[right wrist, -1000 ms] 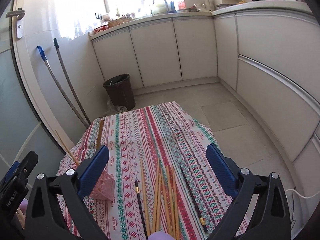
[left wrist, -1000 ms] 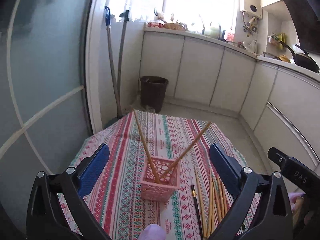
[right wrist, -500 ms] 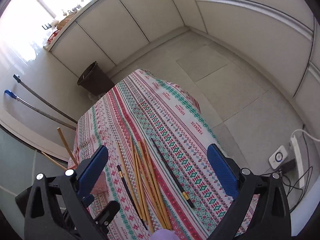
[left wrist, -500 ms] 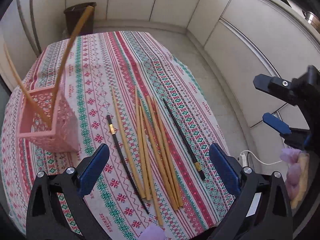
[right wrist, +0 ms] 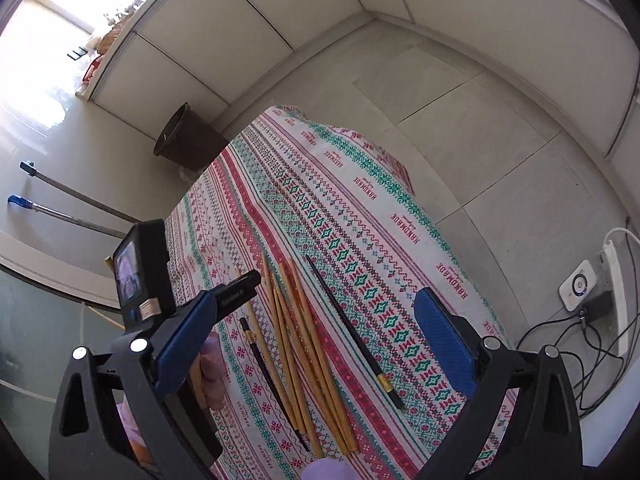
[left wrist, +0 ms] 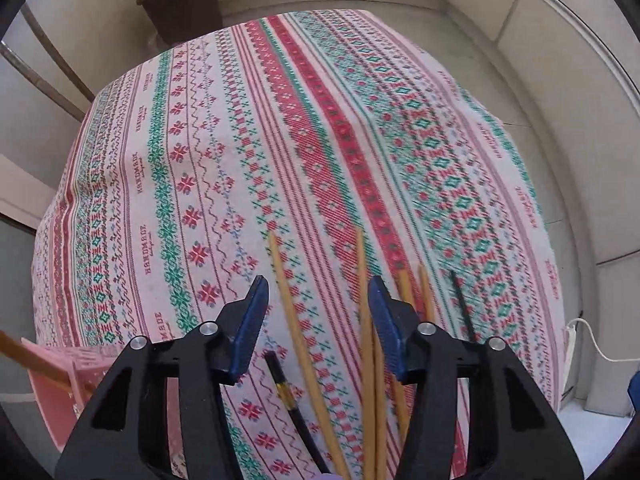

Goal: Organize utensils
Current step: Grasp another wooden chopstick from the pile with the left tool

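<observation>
Several bamboo chopsticks (left wrist: 294,320) and two black chopsticks (left wrist: 290,394) lie loose on the patterned tablecloth (left wrist: 280,140). My left gripper (left wrist: 316,292) hangs low over them, jaws partly closed around one bamboo stick with gaps on both sides. A pink basket (left wrist: 56,392) with a bamboo stick in it sits at the lower left. In the right wrist view the bamboo chopsticks (right wrist: 304,344) and a black chopstick (right wrist: 352,332) lie ahead of my right gripper (right wrist: 316,304), which is wide open and empty above the table. The left gripper (right wrist: 236,288) shows there at the left.
A dark waste bin (right wrist: 184,140) stands on the floor beyond the table. Two mop handles (right wrist: 68,200) lean at the left wall. A power strip with cables (right wrist: 612,292) lies on the floor at the right. White cabinets line the back.
My left gripper has dropped down close over the chopsticks and its jaws have narrowed around one bamboo stick. My right gripper has tilted further down toward the table.
</observation>
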Motion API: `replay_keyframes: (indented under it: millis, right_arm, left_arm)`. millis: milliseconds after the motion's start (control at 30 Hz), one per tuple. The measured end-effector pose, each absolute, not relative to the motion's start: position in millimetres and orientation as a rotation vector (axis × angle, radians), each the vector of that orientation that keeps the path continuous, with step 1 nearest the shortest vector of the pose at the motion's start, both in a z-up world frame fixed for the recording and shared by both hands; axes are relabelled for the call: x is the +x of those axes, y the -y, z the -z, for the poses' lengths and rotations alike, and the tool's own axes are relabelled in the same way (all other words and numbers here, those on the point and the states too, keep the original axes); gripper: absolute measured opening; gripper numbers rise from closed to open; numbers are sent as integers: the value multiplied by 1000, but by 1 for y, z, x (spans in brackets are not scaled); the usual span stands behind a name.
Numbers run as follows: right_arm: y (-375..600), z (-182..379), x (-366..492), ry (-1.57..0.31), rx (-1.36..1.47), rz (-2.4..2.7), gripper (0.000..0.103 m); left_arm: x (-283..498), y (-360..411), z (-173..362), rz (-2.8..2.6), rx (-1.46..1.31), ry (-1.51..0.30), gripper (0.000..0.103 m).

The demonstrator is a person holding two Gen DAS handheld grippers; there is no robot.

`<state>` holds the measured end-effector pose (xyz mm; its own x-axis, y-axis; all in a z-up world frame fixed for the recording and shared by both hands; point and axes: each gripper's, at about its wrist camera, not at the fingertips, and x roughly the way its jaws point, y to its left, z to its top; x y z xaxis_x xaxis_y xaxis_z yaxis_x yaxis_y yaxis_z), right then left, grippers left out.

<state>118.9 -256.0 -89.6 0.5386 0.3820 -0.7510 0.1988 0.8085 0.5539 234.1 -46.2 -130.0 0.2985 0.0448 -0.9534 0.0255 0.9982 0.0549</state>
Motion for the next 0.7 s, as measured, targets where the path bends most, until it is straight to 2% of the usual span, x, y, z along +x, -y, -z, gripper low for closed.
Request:
replay_keyframes:
  millis: [67, 233, 467, 700]
  right_arm:
    - [253, 92, 122, -1029, 653, -138, 96]
    - [250, 94, 124, -1039, 640, -147, 96]
    - [255, 97, 124, -1047, 656, -133, 96]
    - [249, 103, 130, -1068, 618, -128, 96]
  left_arm:
    - [240, 39, 136, -38, 51, -1279, 41]
    - [254, 24, 153, -51, 2, -1319, 41]
    - [250, 27, 152, 40, 2, -1333, 6]
    - [204, 46, 131, 89, 113, -1191, 4]
